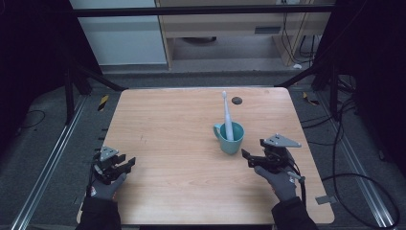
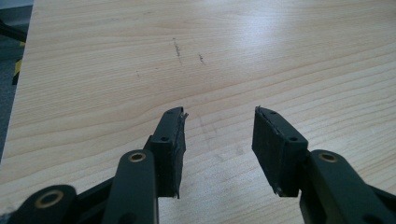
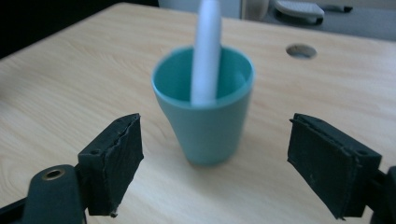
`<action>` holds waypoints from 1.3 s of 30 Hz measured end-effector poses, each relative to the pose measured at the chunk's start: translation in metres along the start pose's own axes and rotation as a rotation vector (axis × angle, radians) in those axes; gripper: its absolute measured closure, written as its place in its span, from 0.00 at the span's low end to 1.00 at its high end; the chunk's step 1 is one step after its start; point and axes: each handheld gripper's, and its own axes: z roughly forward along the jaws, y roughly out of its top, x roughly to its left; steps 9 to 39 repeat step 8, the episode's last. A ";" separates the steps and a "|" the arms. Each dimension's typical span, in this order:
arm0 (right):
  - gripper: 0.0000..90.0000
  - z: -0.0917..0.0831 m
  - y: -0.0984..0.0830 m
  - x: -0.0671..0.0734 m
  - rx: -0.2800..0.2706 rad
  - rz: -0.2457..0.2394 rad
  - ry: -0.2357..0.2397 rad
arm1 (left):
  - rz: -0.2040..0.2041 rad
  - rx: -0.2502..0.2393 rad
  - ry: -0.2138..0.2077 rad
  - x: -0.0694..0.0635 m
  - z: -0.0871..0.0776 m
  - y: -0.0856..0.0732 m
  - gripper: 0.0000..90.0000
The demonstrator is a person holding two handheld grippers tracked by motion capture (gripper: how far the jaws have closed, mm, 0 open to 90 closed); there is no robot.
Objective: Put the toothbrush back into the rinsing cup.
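Standing upright right of the table's (image 1: 167, 143) centre, the teal cup (image 1: 231, 140) is smooth plastic, tapering toward its base, with a handle on its left side; no brand, label or lettering can be read on it. A white toothbrush (image 1: 227, 117) stands in it, head up, leaning on the rim. The right gripper (image 1: 253, 159) sits just right of the cup, jaws spread wide, nothing between them. The left gripper (image 1: 125, 166) rests at the near left, well apart from the cup, jaws parted over bare wood. A dark round hole (image 1: 236, 100) lies beyond the cup
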 end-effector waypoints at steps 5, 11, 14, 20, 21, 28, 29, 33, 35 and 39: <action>0.18 -0.006 -0.025 -0.014 0.050 0.036 -0.035 | 0.006 0.011 -0.010 -0.001 0.002 -0.001 0.59; 0.18 -0.010 -0.037 -0.022 0.072 0.051 -0.062 | 0.011 0.017 -0.010 -0.001 0.003 -0.001 0.57; 0.18 -0.010 -0.037 -0.022 0.072 0.051 -0.062 | 0.011 0.017 -0.010 -0.001 0.003 -0.001 0.57; 0.18 -0.010 -0.037 -0.022 0.072 0.051 -0.062 | 0.011 0.017 -0.010 -0.001 0.003 -0.001 0.57; 0.18 -0.010 -0.037 -0.022 0.072 0.051 -0.062 | 0.011 0.017 -0.010 -0.001 0.003 -0.001 0.57; 0.18 -0.010 -0.037 -0.022 0.072 0.051 -0.062 | 0.011 0.017 -0.010 -0.001 0.003 -0.001 0.57; 0.18 -0.010 -0.037 -0.022 0.072 0.051 -0.062 | 0.011 0.017 -0.010 -0.001 0.003 -0.001 0.57; 0.18 -0.010 -0.037 -0.022 0.072 0.051 -0.062 | 0.011 0.017 -0.010 -0.001 0.003 -0.001 0.57; 0.18 -0.010 -0.037 -0.022 0.072 0.051 -0.062 | 0.011 0.017 -0.010 -0.001 0.003 -0.001 0.57; 0.18 -0.010 -0.037 -0.022 0.072 0.051 -0.062 | 0.011 0.017 -0.010 -0.001 0.003 -0.001 0.57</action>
